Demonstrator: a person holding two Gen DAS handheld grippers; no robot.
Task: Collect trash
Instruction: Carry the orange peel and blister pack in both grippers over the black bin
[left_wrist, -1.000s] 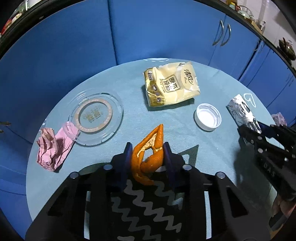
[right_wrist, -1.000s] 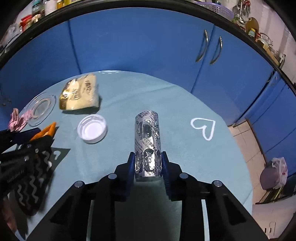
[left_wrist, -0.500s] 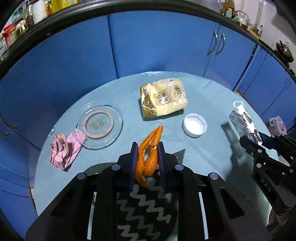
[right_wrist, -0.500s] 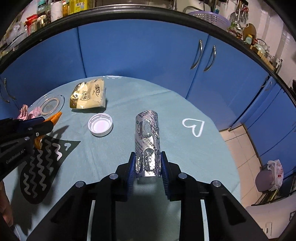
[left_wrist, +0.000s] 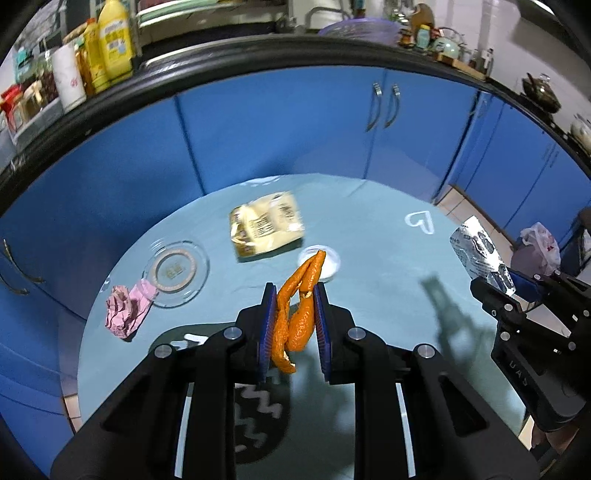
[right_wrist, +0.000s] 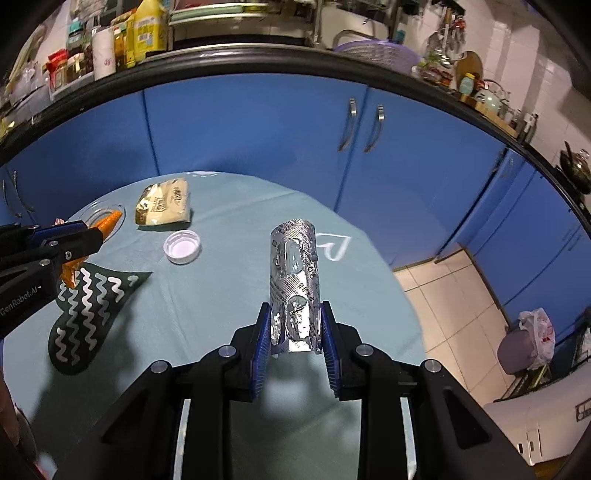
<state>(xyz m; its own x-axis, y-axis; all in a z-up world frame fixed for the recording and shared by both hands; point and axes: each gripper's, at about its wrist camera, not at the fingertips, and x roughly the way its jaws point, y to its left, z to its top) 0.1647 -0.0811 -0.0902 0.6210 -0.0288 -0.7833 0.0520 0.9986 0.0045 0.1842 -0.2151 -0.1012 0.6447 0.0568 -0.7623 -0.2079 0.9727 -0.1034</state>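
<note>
My left gripper (left_wrist: 294, 295) is shut on an orange peel (left_wrist: 298, 306) and holds it well above the round table. My right gripper (right_wrist: 294, 314) is shut on a silver blister pack (right_wrist: 294, 280), held upright above the table's right side. The left gripper with the peel (right_wrist: 107, 223) shows at the left of the right wrist view. The right gripper with the pack (left_wrist: 480, 251) shows at the right of the left wrist view. A yellow snack bag (left_wrist: 266, 227), a white cap (right_wrist: 183, 246) and a crumpled pink paper (left_wrist: 127, 312) lie on the table.
A clear glass dish (left_wrist: 177, 271) sits by the pink paper. A dark wavy-patterned mat (right_wrist: 88, 306) lies at the table's near left. Blue cabinets (right_wrist: 258, 147) ring the table. A bin with a plastic bag (right_wrist: 528, 343) stands on the tiled floor at right.
Both grippers have risen higher above the table with their loads still held. The table objects look smaller and the counter top has come into view.
</note>
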